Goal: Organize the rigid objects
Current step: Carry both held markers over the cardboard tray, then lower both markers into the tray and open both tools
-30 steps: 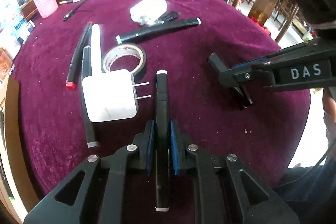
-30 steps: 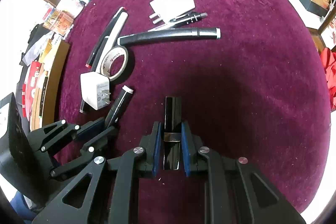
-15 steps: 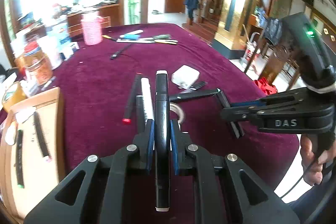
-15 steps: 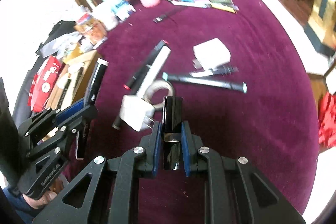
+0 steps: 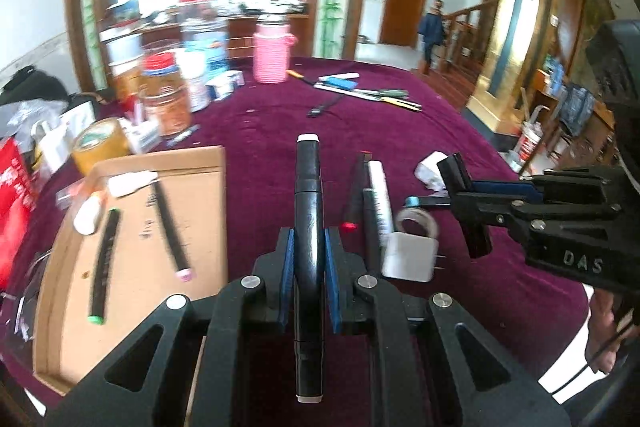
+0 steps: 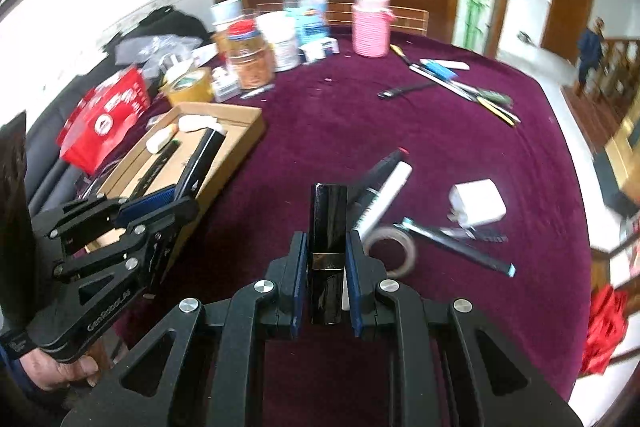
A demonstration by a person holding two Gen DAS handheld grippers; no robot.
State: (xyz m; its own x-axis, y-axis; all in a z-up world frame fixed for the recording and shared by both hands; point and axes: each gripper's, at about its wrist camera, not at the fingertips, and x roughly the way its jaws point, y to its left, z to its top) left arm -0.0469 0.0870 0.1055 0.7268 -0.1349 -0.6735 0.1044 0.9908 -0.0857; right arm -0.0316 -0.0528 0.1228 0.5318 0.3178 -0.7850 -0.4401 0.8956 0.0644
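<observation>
My left gripper (image 5: 308, 247) is shut on a black marker (image 5: 308, 195) with white ends, held above the purple table to the right of the cardboard tray (image 5: 204, 211). The tray holds several pens and a white eraser. My right gripper (image 6: 326, 267) is shut on a glossy black rectangular tube (image 6: 328, 227), held above the table. In the right wrist view the left gripper (image 6: 176, 199) holds the marker (image 6: 204, 159) over the tray (image 6: 244, 119). In the left wrist view the right gripper (image 5: 468, 203) shows at the right.
On the table lie a white charger (image 5: 410, 255), a tape roll (image 6: 390, 247), black and white markers (image 5: 376, 203), a second white adapter (image 6: 478, 203) and a long black pen (image 6: 460, 243). Jars, a pink holder (image 6: 370, 23) and a red box (image 6: 104, 111) stand at the back left.
Both grippers have lifted with their objects and swung left toward the cardboard tray. The left gripper's marker now sits nearer the tray.
</observation>
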